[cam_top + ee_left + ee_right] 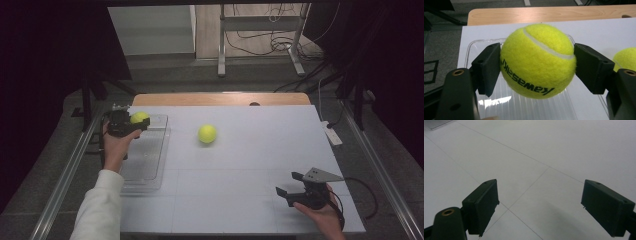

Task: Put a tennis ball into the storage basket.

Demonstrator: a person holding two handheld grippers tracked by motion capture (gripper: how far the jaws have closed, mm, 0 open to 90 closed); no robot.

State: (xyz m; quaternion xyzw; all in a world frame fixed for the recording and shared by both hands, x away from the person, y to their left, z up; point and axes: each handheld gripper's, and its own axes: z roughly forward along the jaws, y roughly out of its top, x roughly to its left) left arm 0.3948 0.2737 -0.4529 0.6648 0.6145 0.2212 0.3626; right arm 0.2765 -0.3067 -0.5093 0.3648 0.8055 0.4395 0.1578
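Fuzzy yellow tennis ball with black lettering, clamped in left claw, right claw wide

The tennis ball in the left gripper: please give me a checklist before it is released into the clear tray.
1. Left gripper pads press both sides of the held tennis ball: ok.
2. Ball is above the clear plastic tray: ok.
3. Tray floor below the ball is free: ok.
4. Ball is low enough to release: cannot tell.
5. Right gripper is open, holding nothing, apart from the tray: ok.
6. Second tennis ball is in the tray: not ok, it lies on the white table.
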